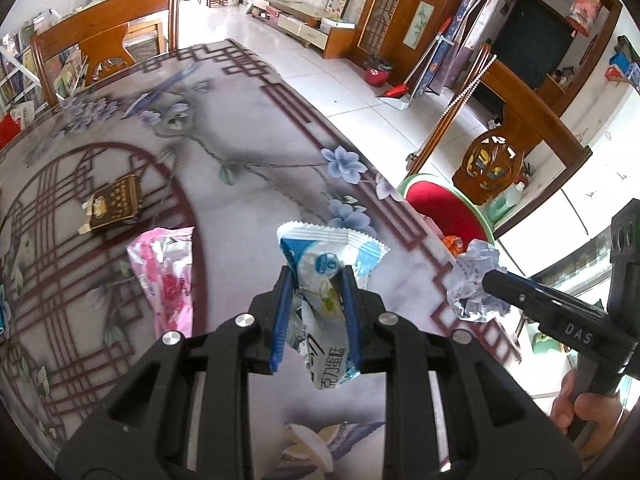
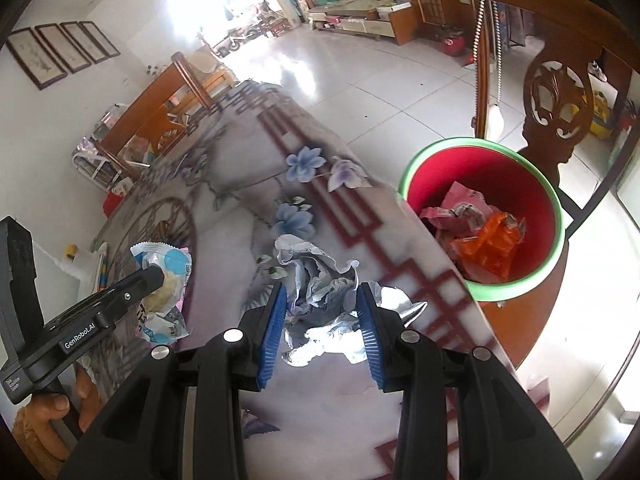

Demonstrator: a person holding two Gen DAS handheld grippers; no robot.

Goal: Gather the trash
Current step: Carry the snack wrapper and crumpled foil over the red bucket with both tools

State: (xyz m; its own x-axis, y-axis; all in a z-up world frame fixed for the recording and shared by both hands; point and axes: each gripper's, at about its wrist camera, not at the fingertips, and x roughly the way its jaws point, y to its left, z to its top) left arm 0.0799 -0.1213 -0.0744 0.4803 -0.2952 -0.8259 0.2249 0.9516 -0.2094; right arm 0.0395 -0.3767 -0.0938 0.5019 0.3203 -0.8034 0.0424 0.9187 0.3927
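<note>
My left gripper (image 1: 316, 276) is shut on a blue-and-white snack wrapper (image 1: 326, 264), held above the flowered tablecloth (image 1: 224, 132). My right gripper (image 2: 322, 292) is shut on a crumpled silvery-white wrapper (image 2: 320, 280), which also shows in the left wrist view as a crumpled wrapper (image 1: 474, 280) at the table's right edge. Beyond that edge a red bin with a green rim (image 2: 484, 216) stands on a chair and holds pink and orange wrappers (image 2: 486, 248). On the cloth to the left lie a pink flowered wrapper (image 1: 168, 276) and a dark brown packet (image 1: 114, 204).
Wooden chairs stand at the table's far end (image 1: 104, 36) and behind the bin (image 2: 556, 92). A red dustpan and broom (image 1: 404, 88) lean on the tiled floor. A person's hand (image 1: 580, 412) grips the right gripper's handle.
</note>
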